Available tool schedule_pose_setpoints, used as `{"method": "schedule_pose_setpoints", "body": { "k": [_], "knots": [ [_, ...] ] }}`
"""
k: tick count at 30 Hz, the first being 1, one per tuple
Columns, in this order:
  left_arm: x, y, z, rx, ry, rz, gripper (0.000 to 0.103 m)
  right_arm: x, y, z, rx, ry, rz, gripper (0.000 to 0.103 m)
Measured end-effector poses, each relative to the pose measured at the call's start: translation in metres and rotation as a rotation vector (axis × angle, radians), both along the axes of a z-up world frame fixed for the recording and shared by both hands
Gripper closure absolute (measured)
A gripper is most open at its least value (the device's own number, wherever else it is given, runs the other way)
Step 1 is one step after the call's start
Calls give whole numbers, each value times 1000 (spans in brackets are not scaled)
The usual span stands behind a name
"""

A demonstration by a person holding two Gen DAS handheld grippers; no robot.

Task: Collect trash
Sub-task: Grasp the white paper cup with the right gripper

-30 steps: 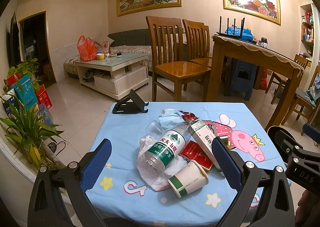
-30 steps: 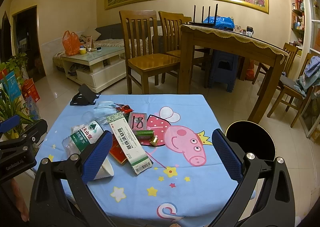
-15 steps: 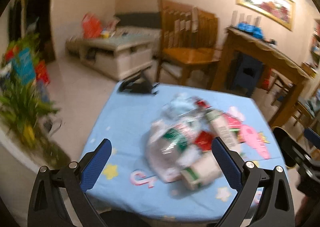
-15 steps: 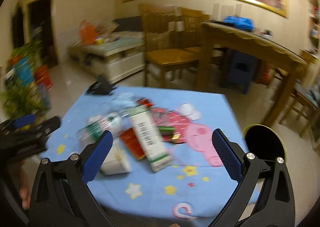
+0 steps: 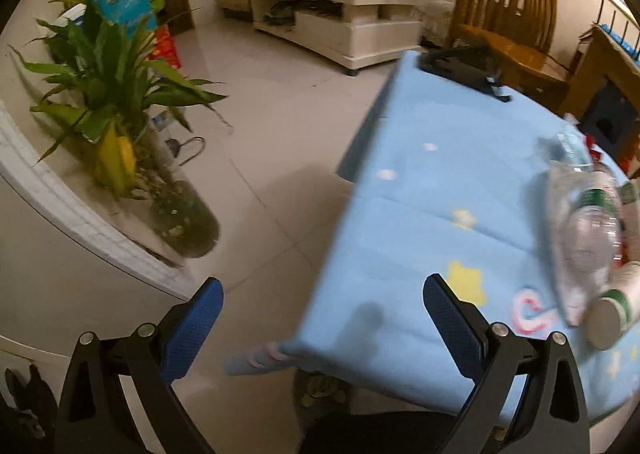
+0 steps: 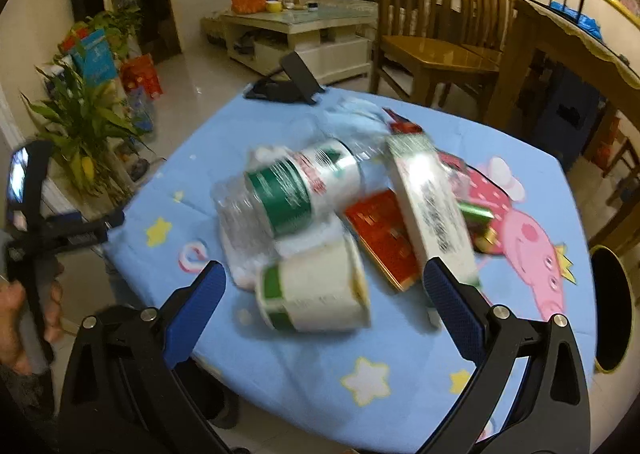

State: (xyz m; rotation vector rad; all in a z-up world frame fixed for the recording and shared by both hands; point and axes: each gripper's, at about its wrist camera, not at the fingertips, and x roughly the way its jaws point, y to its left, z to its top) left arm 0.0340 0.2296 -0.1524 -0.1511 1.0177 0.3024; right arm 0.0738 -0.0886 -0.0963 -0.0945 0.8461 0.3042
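A heap of trash lies on the blue cartoon tablecloth (image 6: 280,366). It holds a clear water bottle (image 6: 292,194) with a green label, a tipped paper cup (image 6: 316,294), a long white box (image 6: 428,206), a red pack (image 6: 384,238) and a white plastic bag. My right gripper (image 6: 323,274) is open and hovers just before the cup, touching nothing. My left gripper (image 5: 322,294) is open too, over the table's left corner, with floor between its fingers. The bottle (image 5: 592,230) and cup (image 5: 616,314) sit far right in the left wrist view.
A black bin with a yellow rim (image 6: 608,310) stands on the floor right of the table. A black phone stand (image 6: 288,86) sits at the far edge. A potted plant (image 5: 112,94) is on the left, a coffee table (image 5: 340,14) and wooden chairs (image 6: 432,34) beyond. A hand (image 6: 16,314) shows at left.
Both cameras swung left and tilted down. The right gripper came closer to the cup and bottle. The left gripper moved off the heap toward the table's left corner. Both stayed open.
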Motion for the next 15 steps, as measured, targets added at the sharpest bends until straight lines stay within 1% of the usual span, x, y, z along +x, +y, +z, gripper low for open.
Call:
{"method": "schedule_pose_setpoints", "body": {
  "k": [1,3,5,7,8,10,13,14,15],
  "knots": [
    [-1,5,-1,14,-3,11,6,8,7,2,29,13,17,5],
    [1,10,0,19,-17,19,6,23,20,3,23,44,21,5],
    [5,7,4,16,-39,14,6,30,28,4,-48,46,-5,5],
    [4,4,9,10,-67,-7,6,30,33,-3,-123,31,-10,5],
    [4,1,12,12,-79,-26,6,28,35,-13,-176,28,0,5],
    [6,-6,16,25,-95,-66,6,24,37,-30,-228,35,5,5],
    [7,-17,18,32,-105,-102,6,26,33,-55,-227,94,12,5],
    [8,-21,19,29,-109,-113,6,28,32,-59,-240,92,10,6],
    [8,-23,21,25,-113,-122,6,29,32,-61,-247,87,12,12]
  ]
}}
